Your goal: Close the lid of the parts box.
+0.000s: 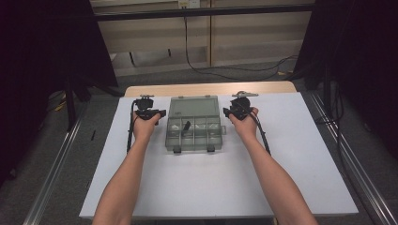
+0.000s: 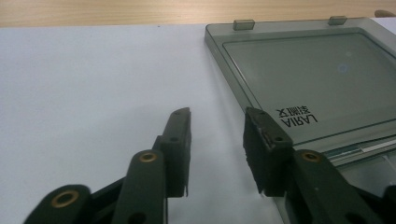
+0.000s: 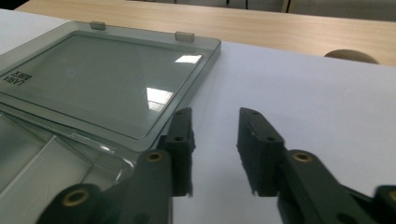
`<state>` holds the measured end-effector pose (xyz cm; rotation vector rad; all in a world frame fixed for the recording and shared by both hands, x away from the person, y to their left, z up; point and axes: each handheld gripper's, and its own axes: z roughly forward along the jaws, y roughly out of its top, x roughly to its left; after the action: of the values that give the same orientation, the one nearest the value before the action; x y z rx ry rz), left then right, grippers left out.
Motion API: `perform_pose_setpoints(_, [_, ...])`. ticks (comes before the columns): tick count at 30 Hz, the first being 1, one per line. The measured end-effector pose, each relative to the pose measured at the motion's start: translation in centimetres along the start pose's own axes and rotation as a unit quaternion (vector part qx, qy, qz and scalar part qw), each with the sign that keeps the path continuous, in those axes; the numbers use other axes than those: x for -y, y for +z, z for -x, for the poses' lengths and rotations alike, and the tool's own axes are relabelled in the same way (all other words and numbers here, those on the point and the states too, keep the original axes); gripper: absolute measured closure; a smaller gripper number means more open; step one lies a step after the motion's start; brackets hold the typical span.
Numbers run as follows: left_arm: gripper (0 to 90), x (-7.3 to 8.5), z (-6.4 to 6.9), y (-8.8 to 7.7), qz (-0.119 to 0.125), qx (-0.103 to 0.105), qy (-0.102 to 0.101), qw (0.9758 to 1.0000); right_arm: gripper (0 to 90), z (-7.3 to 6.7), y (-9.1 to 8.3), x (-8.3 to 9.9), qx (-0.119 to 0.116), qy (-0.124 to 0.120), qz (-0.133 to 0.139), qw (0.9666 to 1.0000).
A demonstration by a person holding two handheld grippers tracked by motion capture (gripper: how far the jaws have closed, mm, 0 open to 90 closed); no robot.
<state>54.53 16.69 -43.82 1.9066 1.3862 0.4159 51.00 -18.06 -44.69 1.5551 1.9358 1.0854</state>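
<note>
A smoky translucent compartment box (image 1: 193, 123) lies open in the middle of the white board. Its lid (image 2: 299, 70) (image 3: 107, 74) lies flat on the far side, and the divided tray (image 1: 193, 136) (image 3: 37, 154) is on the near side. A small dark item (image 1: 186, 126) sits in one compartment. My left gripper (image 1: 146, 104) (image 2: 218, 116) is just left of the box, its jaws open and empty, one jaw by the lid's left edge. My right gripper (image 1: 240, 104) (image 3: 215, 116) is just right of the box, also open and empty, one jaw by the lid's right edge.
The white board (image 1: 211, 187) covers a wooden table whose bare strip (image 1: 211, 88) shows at the far edge. Black curtains hang at both sides, with metal floor rails (image 1: 56, 164) beside the table. A cable (image 1: 197, 61) lies on the floor beyond.
</note>
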Motion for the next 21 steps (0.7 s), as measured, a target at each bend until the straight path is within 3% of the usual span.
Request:
perform_pose_setpoints(9, [81.0,0.0,-0.1,1.0,-0.012,0.002,-0.008,0.9999,86.7,-0.3,1.1,-0.4,-0.016,0.002,-0.015,0.9998])
perform_pose_setpoints(16, [87.3,0.0,-0.1,2.0,-0.03,0.007,-0.006,0.9995,90.0,-0.8,2.0,-1.0,-0.021,0.008,-0.035,0.9991])
perform_pose_setpoints(21, [88.8,-0.2,0.0,2.7,-0.028,0.008,-0.008,0.9995,90.0,-0.7,2.8,-1.1,-0.023,0.012,-0.047,0.9985])
